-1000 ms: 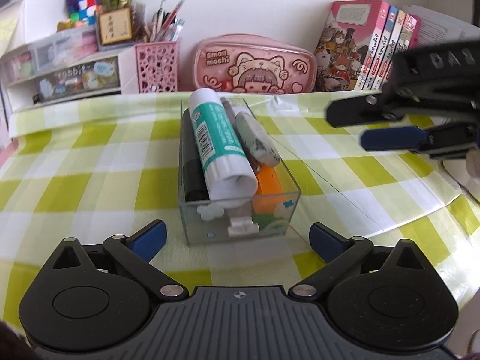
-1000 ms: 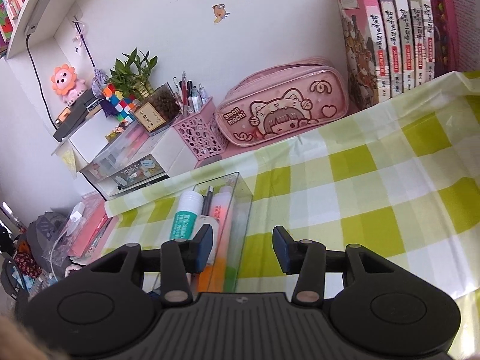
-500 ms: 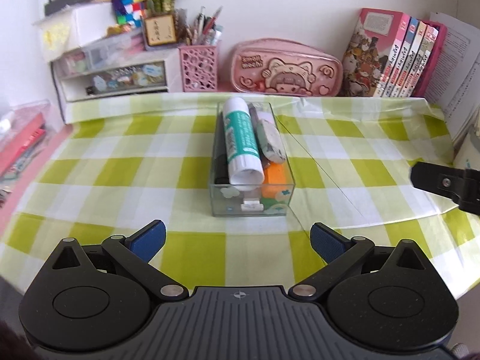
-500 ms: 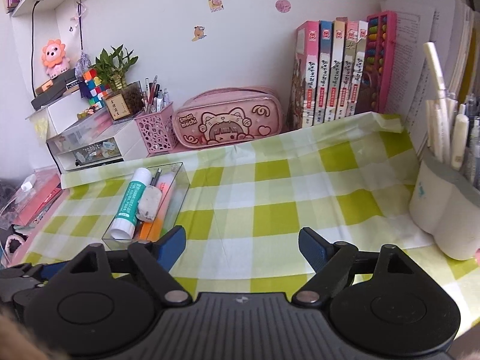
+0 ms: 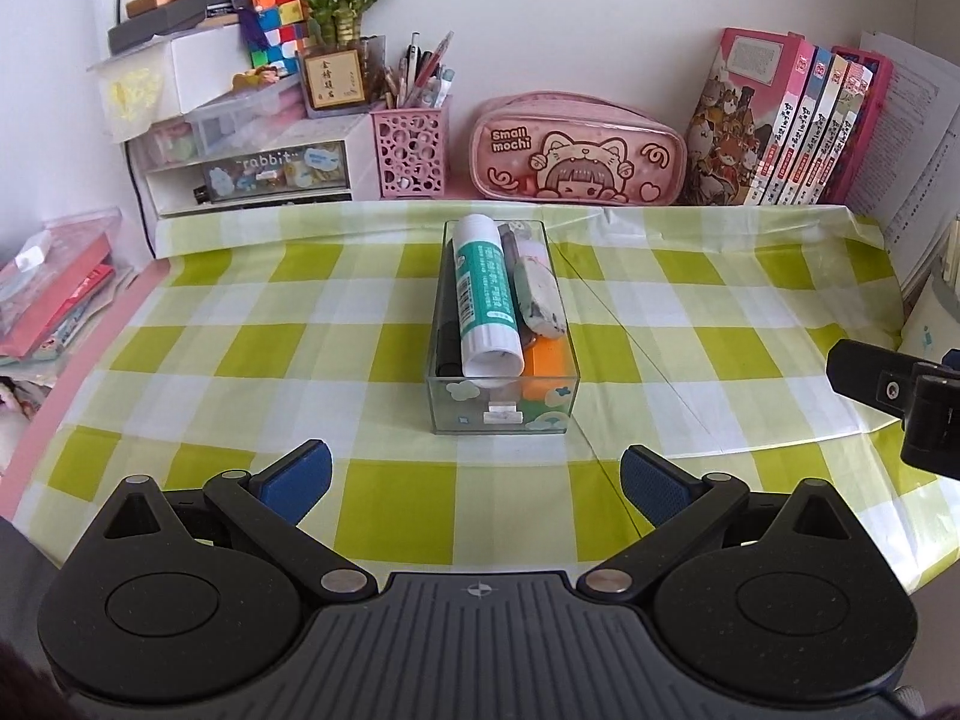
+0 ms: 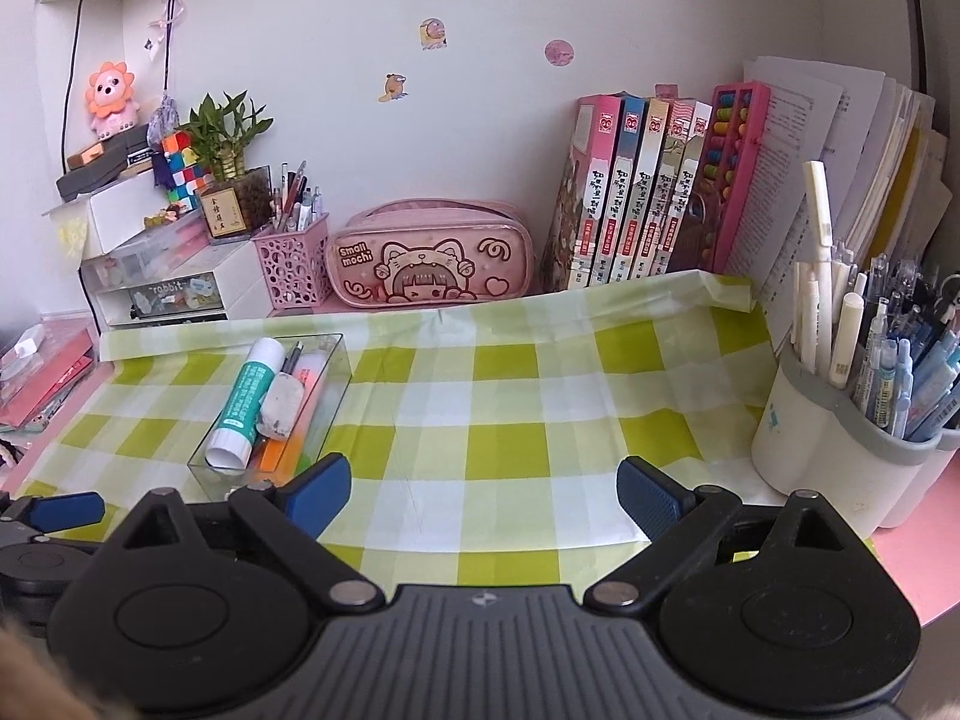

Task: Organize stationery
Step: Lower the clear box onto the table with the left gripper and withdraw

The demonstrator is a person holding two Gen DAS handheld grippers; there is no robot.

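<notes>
A clear box (image 5: 503, 414) stands mid-table on the green checked cloth. In it lie a white and green glue stick (image 5: 485, 294), a grey eraser (image 5: 540, 297), an orange marker (image 5: 545, 365) and a black pen. The box also shows in the right wrist view (image 6: 327, 387), with the glue stick (image 6: 246, 405). My left gripper (image 5: 474, 480) is open and empty, back from the box near the front edge. My right gripper (image 6: 483, 492) is open and empty, to the right of the box.
A pink pencil case (image 5: 579, 150), a pink pen basket (image 5: 410, 150), small drawers (image 5: 252, 171) and a row of books (image 5: 792, 126) line the back wall. A white pen holder (image 6: 840, 450) full of pens stands at the right edge.
Both grippers have drawn back from the box toward the front edge. The right gripper has opened wider and moved right.
</notes>
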